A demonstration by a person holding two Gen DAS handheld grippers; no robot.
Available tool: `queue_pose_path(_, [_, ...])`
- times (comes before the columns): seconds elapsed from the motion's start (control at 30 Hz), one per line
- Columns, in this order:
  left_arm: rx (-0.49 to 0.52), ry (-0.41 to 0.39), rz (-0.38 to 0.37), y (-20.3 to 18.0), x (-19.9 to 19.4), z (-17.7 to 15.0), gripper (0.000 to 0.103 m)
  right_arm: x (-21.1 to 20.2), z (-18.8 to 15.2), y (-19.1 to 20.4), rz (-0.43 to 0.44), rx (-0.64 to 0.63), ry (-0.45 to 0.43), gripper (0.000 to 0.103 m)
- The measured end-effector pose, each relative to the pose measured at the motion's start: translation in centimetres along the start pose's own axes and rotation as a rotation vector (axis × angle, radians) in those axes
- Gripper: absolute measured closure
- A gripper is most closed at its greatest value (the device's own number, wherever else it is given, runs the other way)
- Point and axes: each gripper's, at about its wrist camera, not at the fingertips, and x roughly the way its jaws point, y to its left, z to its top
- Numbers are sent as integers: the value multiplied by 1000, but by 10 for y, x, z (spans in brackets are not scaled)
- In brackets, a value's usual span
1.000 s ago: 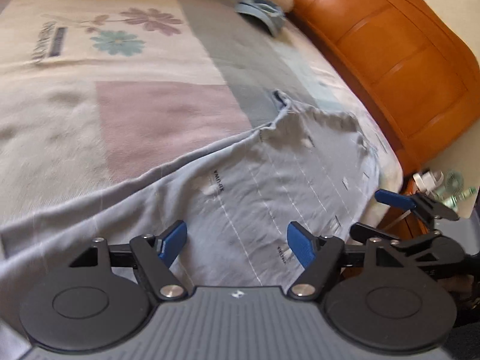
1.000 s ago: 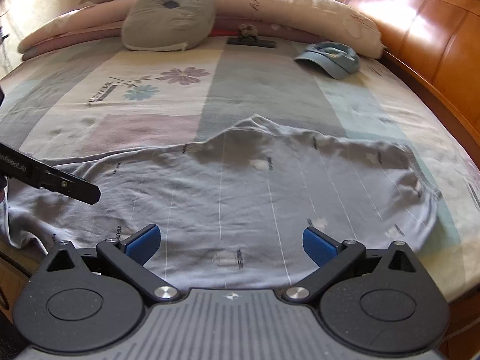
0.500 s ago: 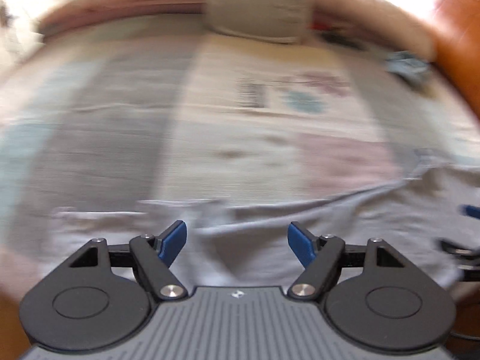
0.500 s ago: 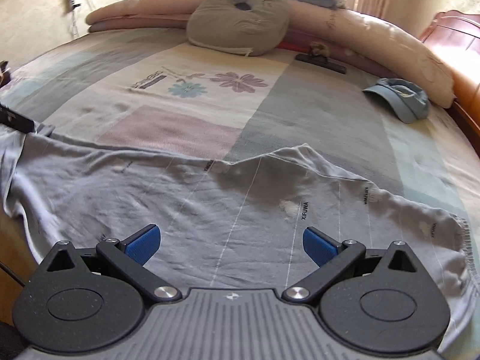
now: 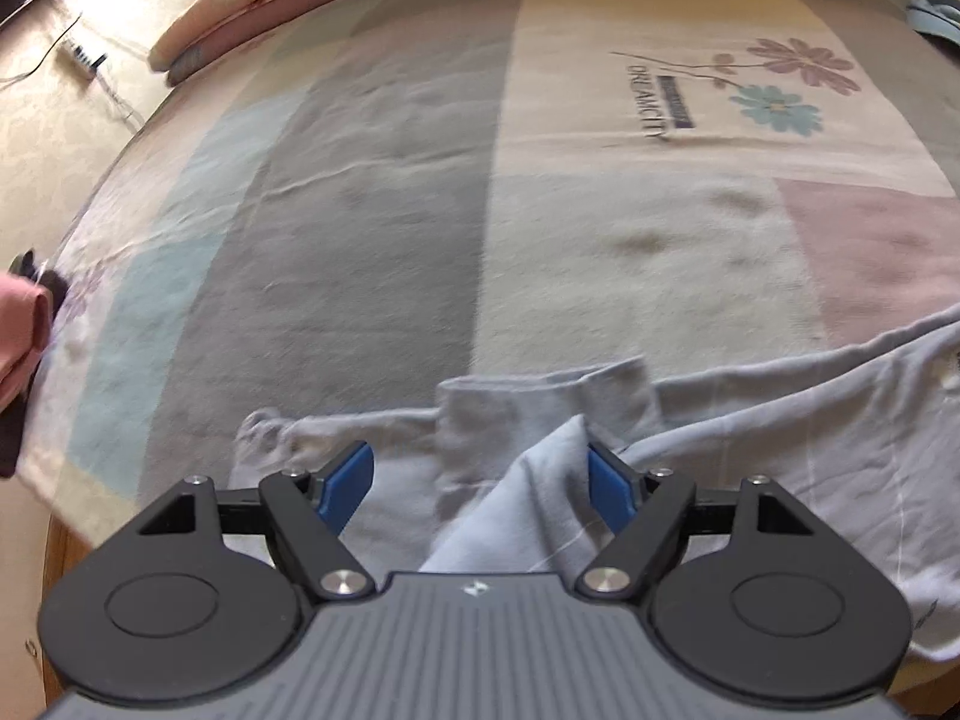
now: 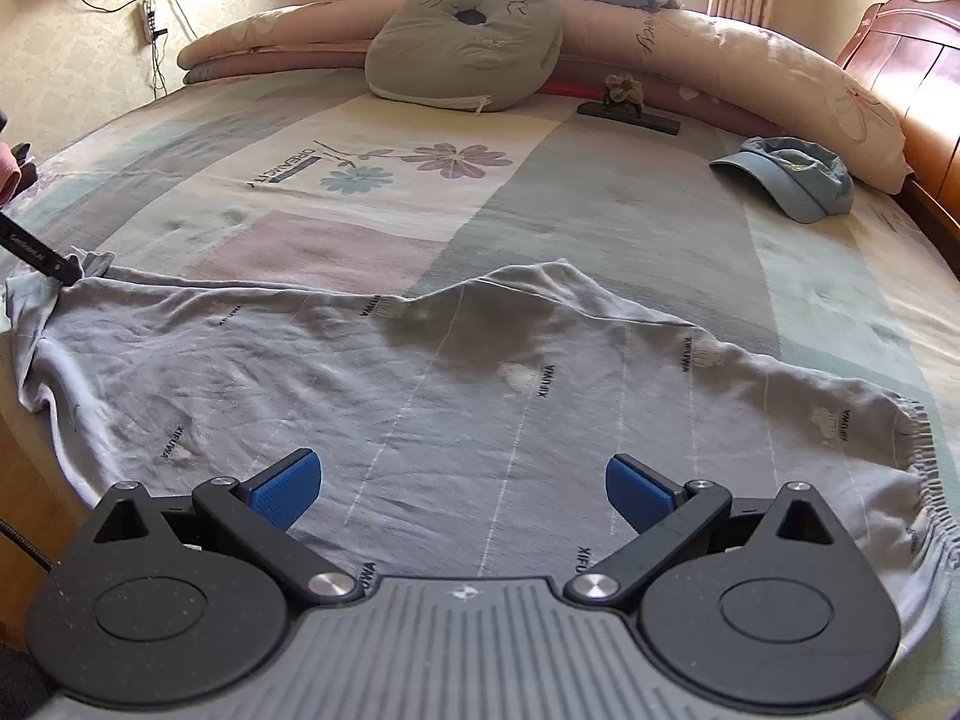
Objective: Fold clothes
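Note:
Grey pyjama trousers with thin white lines and small "XIFUWA" prints lie spread flat across the near edge of the bed, elastic waistband at the right. Their leg end lies bunched in the left wrist view. My left gripper is open just above that leg end, with a raised fold of cloth between the blue pads. My right gripper is open and empty, low over the middle of the trousers. The left gripper's tip shows at the far left of the right wrist view.
The bed has a patchwork blanket with flower prints. A blue cap lies at the back right. A grey cushion, pillows and a dark flat object sit at the head. An orange wooden footboard runs along the right.
My left gripper swung from the waistband side to the left, to the leg end, and dropped close to it. My right gripper turned left and moved over the middle of the trousers.

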Motion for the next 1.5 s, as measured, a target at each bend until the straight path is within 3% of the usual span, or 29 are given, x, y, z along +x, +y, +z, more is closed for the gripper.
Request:
queue_pose_path(0.07, [-11, 14, 34, 9, -3, -7, 26, 1, 2, 1, 0, -7, -2, 0])
queue_pose_path(0.27, [-100, 19, -4, 43, -12, -31, 25, 7, 17, 15, 16, -38, -15, 0])
queue_pose_path(0.57, [-383, 45, -225, 103, 12, -76, 24, 19, 33, 58, 26, -103, -4, 0])
queue_pose_path(0.7, [-419, 37, -267, 116, 12, -92, 23, 18, 38, 76, 19, -125, 0, 0])
queue_pose_path(0.87, [-567, 63, -371, 138, 26, -112, 23, 22, 43, 91, 20, -144, 17, 0])
queue_pose_path(1.13, [-432, -45, -378, 128, -11, -99, 24, 29, 53, 105, 42, -182, 19, 0])
queue_pose_path(1.5, [-24, -134, -352, 49, -40, -39, 26, 27, 51, 105, 56, -162, 7, 0])
